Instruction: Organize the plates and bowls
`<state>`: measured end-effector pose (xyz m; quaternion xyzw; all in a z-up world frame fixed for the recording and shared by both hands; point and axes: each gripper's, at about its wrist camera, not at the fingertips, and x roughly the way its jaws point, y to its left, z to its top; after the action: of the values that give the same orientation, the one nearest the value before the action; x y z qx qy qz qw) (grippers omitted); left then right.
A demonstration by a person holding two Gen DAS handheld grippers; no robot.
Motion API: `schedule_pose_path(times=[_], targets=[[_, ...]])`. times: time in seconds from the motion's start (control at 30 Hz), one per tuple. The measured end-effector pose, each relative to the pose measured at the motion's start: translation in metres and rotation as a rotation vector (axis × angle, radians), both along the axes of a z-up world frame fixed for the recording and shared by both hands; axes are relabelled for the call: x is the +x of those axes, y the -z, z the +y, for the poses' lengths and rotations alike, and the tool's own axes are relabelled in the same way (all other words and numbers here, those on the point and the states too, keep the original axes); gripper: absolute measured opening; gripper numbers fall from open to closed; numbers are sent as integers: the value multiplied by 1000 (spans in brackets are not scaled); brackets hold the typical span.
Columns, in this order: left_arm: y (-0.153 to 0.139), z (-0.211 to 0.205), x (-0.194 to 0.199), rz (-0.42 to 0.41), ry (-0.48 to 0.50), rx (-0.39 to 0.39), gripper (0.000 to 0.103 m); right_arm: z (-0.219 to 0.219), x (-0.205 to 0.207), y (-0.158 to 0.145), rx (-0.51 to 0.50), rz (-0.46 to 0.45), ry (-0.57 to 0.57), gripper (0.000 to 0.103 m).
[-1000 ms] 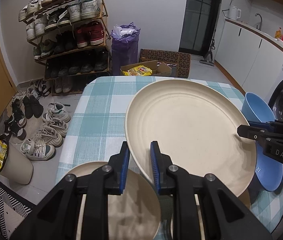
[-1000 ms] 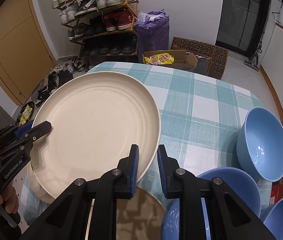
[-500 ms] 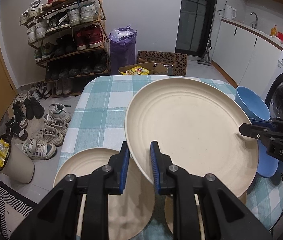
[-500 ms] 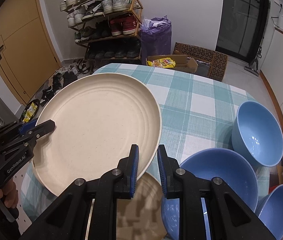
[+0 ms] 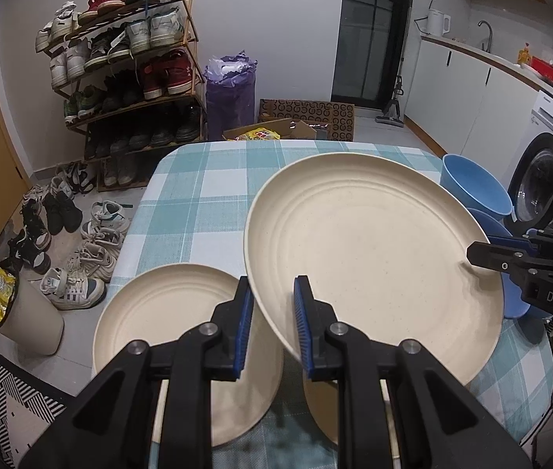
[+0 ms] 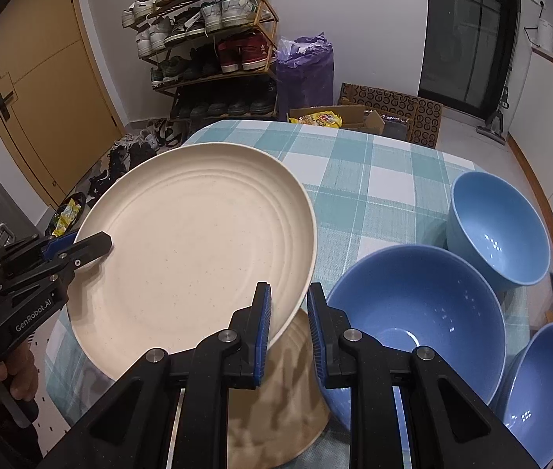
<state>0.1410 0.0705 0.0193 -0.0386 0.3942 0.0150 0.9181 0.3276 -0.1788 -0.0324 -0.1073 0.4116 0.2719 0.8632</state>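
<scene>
A large cream plate (image 5: 370,258) hangs tilted above the checked table (image 5: 198,195), held by both grippers at opposite rims. My left gripper (image 5: 272,287) is shut on its near-left rim. My right gripper (image 6: 290,291) is shut on the near-right rim of the same plate (image 6: 198,250). Each gripper shows in the other's view, the right gripper (image 5: 475,253) and the left gripper (image 6: 98,243). A second cream plate (image 5: 182,332) lies on the table at the near left. Another cream plate (image 6: 288,391) lies under the lifted one. Three blue bowls (image 6: 417,312) (image 6: 499,226) (image 6: 542,383) stand at the right.
A shoe rack (image 5: 127,78) and loose shoes (image 5: 88,258) fill the floor beyond the table's left edge. A purple bag (image 5: 229,90) and a cardboard box (image 5: 276,133) sit behind the table. A washing machine (image 5: 550,179) and white cabinets stand on the right.
Both grippers have drawn back toward me with the large plate still between them. The near-left plate and the nearest blue bowl now show more fully below.
</scene>
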Motion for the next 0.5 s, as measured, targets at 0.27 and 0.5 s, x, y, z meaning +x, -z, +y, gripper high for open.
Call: schedule_pose_path(times=[0.27, 0.5], targets=[[9, -9, -10, 3, 10, 15, 19, -9, -14, 6, 0, -11, 7, 19], [18, -17, -20, 7, 23, 33, 19, -17, -25, 19, -3, 2, 6, 19]])
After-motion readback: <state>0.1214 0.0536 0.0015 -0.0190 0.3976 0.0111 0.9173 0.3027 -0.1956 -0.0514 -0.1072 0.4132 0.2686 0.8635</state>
